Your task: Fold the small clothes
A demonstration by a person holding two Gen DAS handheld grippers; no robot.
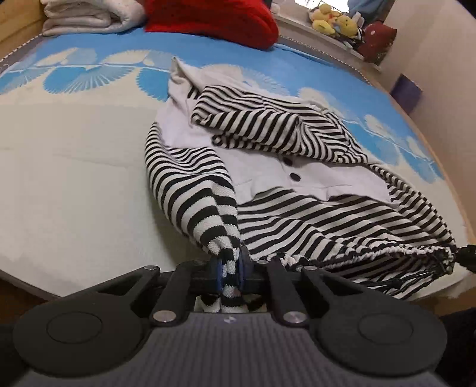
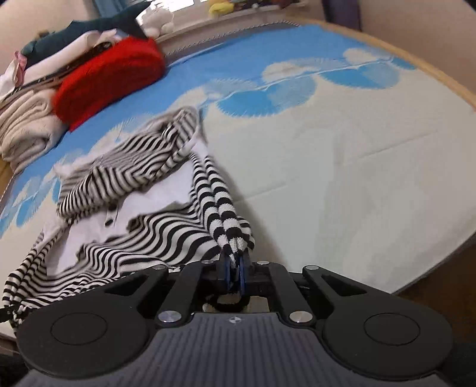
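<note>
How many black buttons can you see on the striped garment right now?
2: both on the striped garment's pale front panel, one black button just above the other. Folded fabric may hide more.

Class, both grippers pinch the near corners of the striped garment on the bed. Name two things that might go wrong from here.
1. The left gripper and right gripper each clamp only a small bunch of the black-and-white striped knit garment; it may slip free.
2. Its loose striped sleeve lies crumpled across the pale front, so folding could trap wrinkles.

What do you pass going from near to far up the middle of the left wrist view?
Left gripper → striped garment → its two black buttons → blue patterned sheet → red knit.
</note>
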